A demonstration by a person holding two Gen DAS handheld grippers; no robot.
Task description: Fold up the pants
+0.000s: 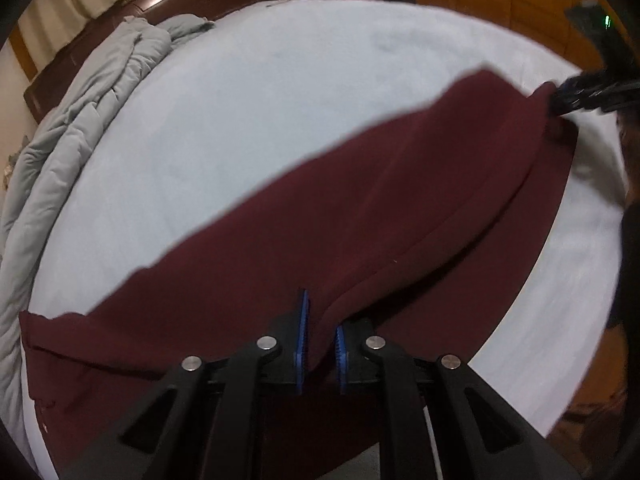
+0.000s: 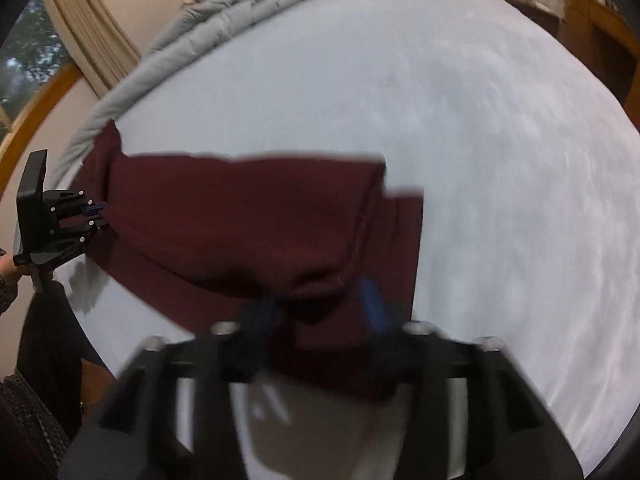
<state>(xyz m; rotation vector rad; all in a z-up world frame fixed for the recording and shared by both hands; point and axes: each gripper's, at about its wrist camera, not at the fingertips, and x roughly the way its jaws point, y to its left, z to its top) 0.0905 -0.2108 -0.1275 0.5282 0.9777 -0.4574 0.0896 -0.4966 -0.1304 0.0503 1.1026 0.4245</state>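
Note:
Dark maroon pants (image 1: 360, 208) lie in a long folded band across the pale bed sheet (image 1: 240, 120). My left gripper (image 1: 320, 340) is shut on a fold of the pants, with the cloth pinched between its blue pads. The right wrist view shows that same gripper (image 2: 96, 214) at the left end of the pants (image 2: 240, 216). My right gripper (image 2: 320, 308) is blurred, its blue pads stand apart, and a bunched fold of the pants sits loosely between them. In the left wrist view the right gripper (image 1: 568, 98) is at the far right end of the pants.
A rumpled grey quilt (image 1: 80, 120) is piled along the far side of the bed, also visible as the quilt (image 2: 240, 12) at the top. A dark wooden headboard (image 1: 180, 0) stands behind it. A person's hand (image 2: 8, 268) holds the left gripper's handle.

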